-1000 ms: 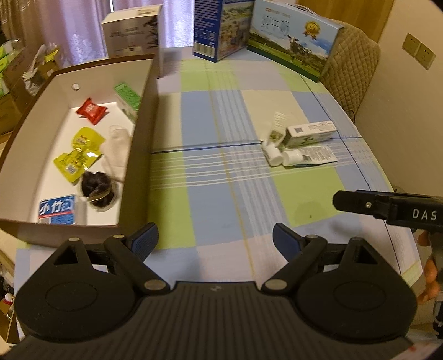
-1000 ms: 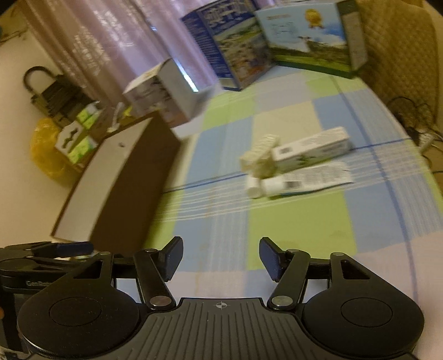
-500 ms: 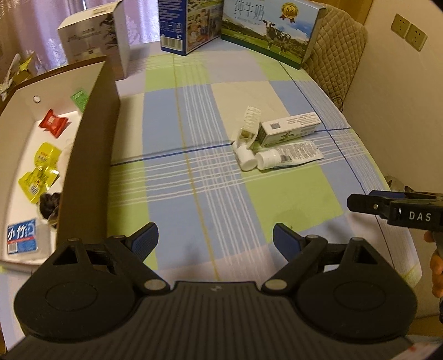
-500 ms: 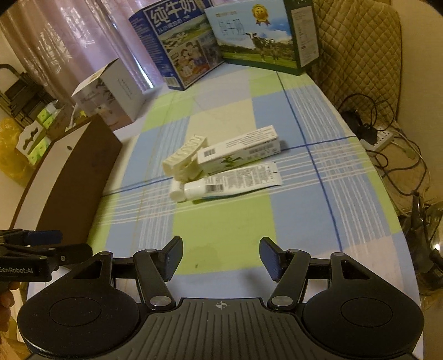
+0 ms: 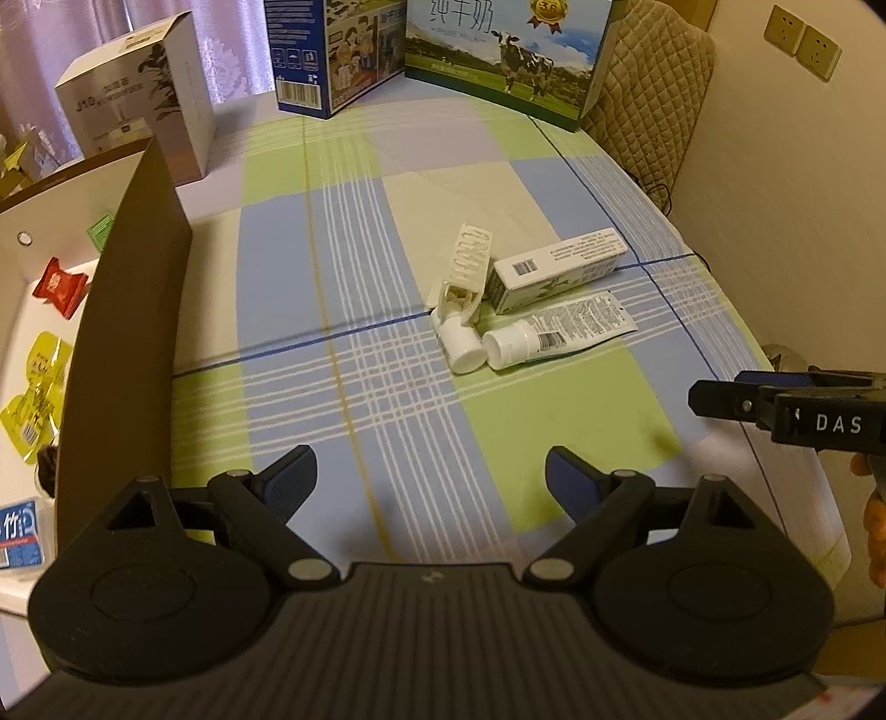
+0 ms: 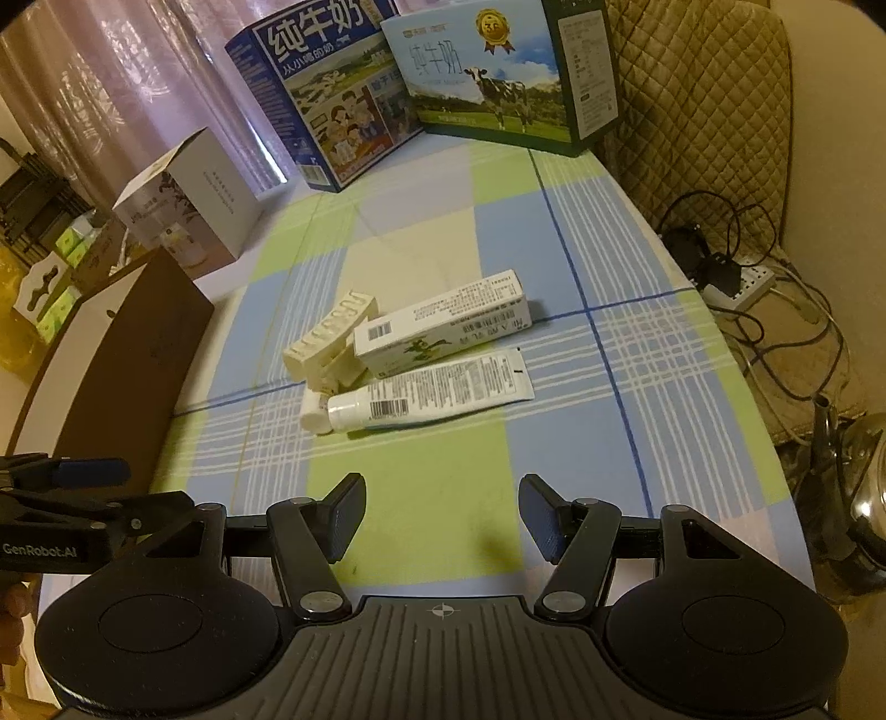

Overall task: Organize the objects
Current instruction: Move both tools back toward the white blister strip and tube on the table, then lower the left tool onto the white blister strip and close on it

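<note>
A small pile lies mid-table on the checked cloth: a white carton (image 5: 559, 268) (image 6: 443, 327), a white tube (image 5: 559, 329) (image 6: 426, 396), a cream clip-like piece (image 5: 465, 268) (image 6: 326, 338) and a small white bottle (image 5: 459, 343) (image 6: 314, 412). My left gripper (image 5: 429, 482) hangs open and empty above the cloth, short of the pile. My right gripper (image 6: 440, 515) is open and empty too, nearer the pile's right side. A brown open box (image 5: 127, 310) (image 6: 116, 360) at the left holds a red sachet (image 5: 58, 282), yellow packets (image 5: 33, 399) and a blue pack (image 5: 19, 531).
Two milk cartons (image 5: 498, 50) (image 6: 498, 72) and a grey box (image 5: 138, 105) (image 6: 188, 210) stand along the far edge. A quilted chair (image 6: 703, 99) and a power strip with cables (image 6: 736, 282) lie beyond the table's right edge. A kettle (image 6: 864, 498) sits low right.
Both grippers have swung right and come lower toward the pile, which now looks larger. The brown box has slid toward the left edge of the left wrist view. Neither gripper's opening has changed.
</note>
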{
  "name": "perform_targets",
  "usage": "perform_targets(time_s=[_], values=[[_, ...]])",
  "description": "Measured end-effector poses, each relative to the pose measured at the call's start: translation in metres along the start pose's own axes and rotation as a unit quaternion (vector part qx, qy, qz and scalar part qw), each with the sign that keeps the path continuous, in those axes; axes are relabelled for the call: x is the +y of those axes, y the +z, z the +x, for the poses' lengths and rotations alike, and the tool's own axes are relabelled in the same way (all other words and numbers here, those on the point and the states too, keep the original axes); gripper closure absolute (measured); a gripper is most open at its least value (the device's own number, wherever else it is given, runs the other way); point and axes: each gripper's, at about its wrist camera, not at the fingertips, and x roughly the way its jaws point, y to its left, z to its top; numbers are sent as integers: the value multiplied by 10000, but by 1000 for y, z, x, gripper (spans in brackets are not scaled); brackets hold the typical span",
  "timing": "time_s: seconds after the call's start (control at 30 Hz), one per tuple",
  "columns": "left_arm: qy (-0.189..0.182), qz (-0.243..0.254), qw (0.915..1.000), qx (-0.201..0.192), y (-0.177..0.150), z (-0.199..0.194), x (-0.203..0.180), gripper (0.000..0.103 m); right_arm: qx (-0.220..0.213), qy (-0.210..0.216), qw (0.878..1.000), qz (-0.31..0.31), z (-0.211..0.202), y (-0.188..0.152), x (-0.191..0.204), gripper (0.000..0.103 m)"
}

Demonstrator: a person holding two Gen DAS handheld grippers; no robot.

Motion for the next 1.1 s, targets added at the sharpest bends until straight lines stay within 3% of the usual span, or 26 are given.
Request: perform_targets(time_s=[0.47, 1.1], values=[[-107, 402, 9991, -84, 30, 27, -9, 20, 75, -167, 9998, -8, 23, 17, -12, 44], [-137, 1445, 9894, 110, 102, 114, -26, 31, 194, -477, 9969, 601, 36, 18, -52, 44]])
